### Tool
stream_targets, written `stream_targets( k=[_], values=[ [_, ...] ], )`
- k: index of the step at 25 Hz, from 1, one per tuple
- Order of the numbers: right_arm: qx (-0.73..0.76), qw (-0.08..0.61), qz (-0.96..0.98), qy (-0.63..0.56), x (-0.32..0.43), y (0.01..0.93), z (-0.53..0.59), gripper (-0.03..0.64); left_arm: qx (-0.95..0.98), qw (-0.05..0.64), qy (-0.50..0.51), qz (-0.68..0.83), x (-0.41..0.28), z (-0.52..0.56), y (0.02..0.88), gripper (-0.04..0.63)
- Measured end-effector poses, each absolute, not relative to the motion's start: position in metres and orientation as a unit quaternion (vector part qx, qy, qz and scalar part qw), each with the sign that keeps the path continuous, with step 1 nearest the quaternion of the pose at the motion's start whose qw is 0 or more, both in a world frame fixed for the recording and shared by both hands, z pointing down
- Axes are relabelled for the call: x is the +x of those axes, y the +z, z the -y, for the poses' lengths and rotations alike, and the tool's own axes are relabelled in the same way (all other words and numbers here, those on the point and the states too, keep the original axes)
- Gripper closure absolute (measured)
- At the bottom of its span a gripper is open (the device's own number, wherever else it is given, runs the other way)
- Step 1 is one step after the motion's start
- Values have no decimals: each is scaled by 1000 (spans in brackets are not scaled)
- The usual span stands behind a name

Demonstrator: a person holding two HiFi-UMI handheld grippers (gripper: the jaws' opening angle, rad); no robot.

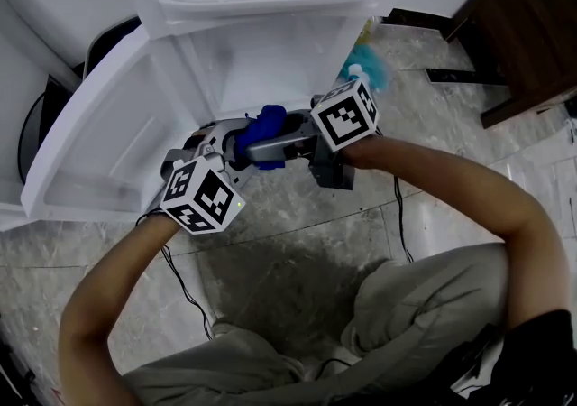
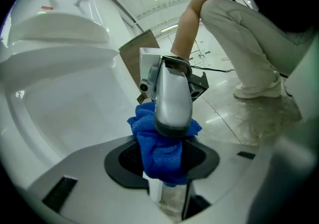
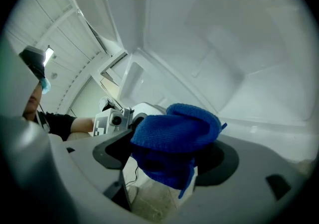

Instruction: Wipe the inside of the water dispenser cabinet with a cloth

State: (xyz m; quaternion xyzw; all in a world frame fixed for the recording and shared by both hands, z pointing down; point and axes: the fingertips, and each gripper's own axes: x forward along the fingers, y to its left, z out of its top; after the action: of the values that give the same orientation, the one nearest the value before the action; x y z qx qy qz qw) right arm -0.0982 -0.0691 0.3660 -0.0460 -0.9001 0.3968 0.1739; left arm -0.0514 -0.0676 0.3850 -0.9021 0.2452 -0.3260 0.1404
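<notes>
The left gripper (image 1: pixel 236 144) clamped a bunched blue cloth (image 1: pixel 266 122) at the mouth of the open white cabinet (image 1: pixel 270 52). The right gripper (image 1: pixel 261 150) held its fingers (image 2: pixel 172 98) spread wide around the same cloth.

The cloth (image 1: pixel 264 127) is bright blue and nubbly, crumpled into a tight wad rather than spread out. It sits at the near lower edge of the opening of the water dispenser cabinet (image 1: pixel 270 61), clamped between the jaws of the left gripper (image 2: pixel 162 161), with folds bulging above the jaws and a tail drooping below. The right gripper (image 3: pixel 167 161) has its jaws spread wide around the same wad without pressing on it. The cabinet is white and smooth inside, and its door (image 1: pixel 99 124) is swung open to the left.
</notes>
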Motion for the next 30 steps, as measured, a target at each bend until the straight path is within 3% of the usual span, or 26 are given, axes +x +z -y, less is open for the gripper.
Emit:
stream_targets(
  k=[2, 4, 11, 19, 25, 26, 28, 30],
  values=[
    [-49, 193, 897, 393, -94, 370, 69, 260, -902, 141, -326, -245, -49, 68, 384, 448],
    [-51, 204, 896, 390, -90, 370, 70, 333, -900, 146, -330, -245, -47, 68, 383, 448],
    [-44, 229, 897, 377, -86, 370, 70, 416, -897, 150, -328, -255, -45, 69, 381, 405],
    [-45, 249, 904, 343, -88, 368, 81, 446, -897, 130, -319, -277, -58, 77, 381, 385],
    [21, 245, 915, 322, -83, 365, 131, 457, -885, 69, -326, -326, -113, 85, 382, 388],
    [38, 246, 918, 309, -84, 367, 139, 459, -884, 50, -333, -325, -119, 80, 388, 402],
    [76, 256, 926, 265, -86, 370, 156, 459, -881, 24, -349, -318, -124, 68, 400, 567],
    [113, 265, 934, 213, -91, 368, 175, 459, -882, 13, -361, -302, -122, 56, 410, 588]
  ],
)
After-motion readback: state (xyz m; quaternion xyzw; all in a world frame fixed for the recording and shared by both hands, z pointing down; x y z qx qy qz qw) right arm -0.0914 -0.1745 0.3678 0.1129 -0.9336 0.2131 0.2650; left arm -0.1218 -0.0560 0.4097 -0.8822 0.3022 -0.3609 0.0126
